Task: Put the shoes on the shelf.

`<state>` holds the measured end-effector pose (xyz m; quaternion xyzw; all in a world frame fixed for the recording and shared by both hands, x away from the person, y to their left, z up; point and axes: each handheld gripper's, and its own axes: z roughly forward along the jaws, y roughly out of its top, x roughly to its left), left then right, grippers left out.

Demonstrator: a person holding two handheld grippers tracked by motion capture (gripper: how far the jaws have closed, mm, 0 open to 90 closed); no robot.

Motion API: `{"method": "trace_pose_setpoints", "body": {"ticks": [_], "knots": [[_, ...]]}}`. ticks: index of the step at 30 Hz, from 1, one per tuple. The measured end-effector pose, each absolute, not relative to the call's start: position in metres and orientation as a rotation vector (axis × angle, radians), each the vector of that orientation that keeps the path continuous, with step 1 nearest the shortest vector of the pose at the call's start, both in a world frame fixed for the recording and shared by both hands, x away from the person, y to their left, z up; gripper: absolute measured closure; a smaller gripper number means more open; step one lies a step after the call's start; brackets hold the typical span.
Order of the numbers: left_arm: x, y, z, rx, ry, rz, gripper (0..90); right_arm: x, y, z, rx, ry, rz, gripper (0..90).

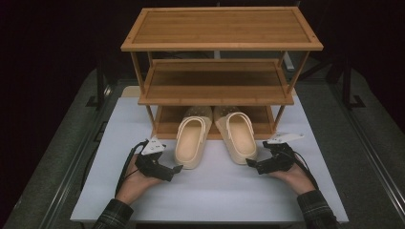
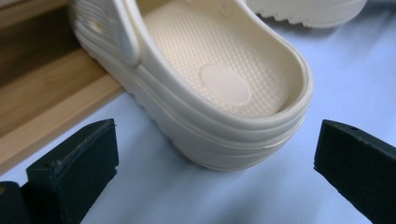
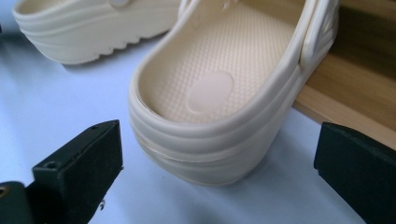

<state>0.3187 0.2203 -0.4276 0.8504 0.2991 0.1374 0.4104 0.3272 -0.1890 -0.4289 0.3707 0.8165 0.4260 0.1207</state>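
Two cream clogs (image 1: 215, 136) (toes under rack (image 1: 219, 62)), left gripper (image 1: 177, 168), right gripper (image 1: 249, 163) spread wide.

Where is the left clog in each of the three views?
High view: left clog lies left of centre, toe under the rack.
Left gripper view: its heel sits centre, between the open jaws.
Right gripper view: top left, side on.
Shared landmark: the rack's bottom shelf.
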Motion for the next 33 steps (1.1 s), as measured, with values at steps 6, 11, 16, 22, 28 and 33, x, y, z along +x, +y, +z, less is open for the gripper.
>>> {"method": "trace_pose_setpoints", "body": {"ticks": [6,11,16,22,28,33], "knots": [[0.322,0.21,-0.439,2.201,0.722,0.346,0.0,0.334,-0.185,-0.439,1.087,2.419,1.24,0.7],[0.328,0.203,-0.443,2.219,0.699,0.354,0.0,0.336,-0.18,-0.44,1.062,2.431,1.262,0.7],[0.332,0.197,-0.444,2.2,0.701,0.359,0.0,0.339,-0.173,-0.442,1.061,2.436,1.248,0.8],[0.337,0.193,-0.442,2.179,0.715,0.352,0.0,0.345,-0.166,-0.441,1.067,2.441,1.227,0.7],[0.343,0.188,-0.44,2.13,0.744,0.316,0.0,0.346,-0.159,-0.441,1.056,2.446,1.214,1.1],[0.347,0.177,-0.441,2.123,0.749,0.322,1.1,0.348,-0.151,-0.44,1.068,2.451,1.214,4.2]]}}
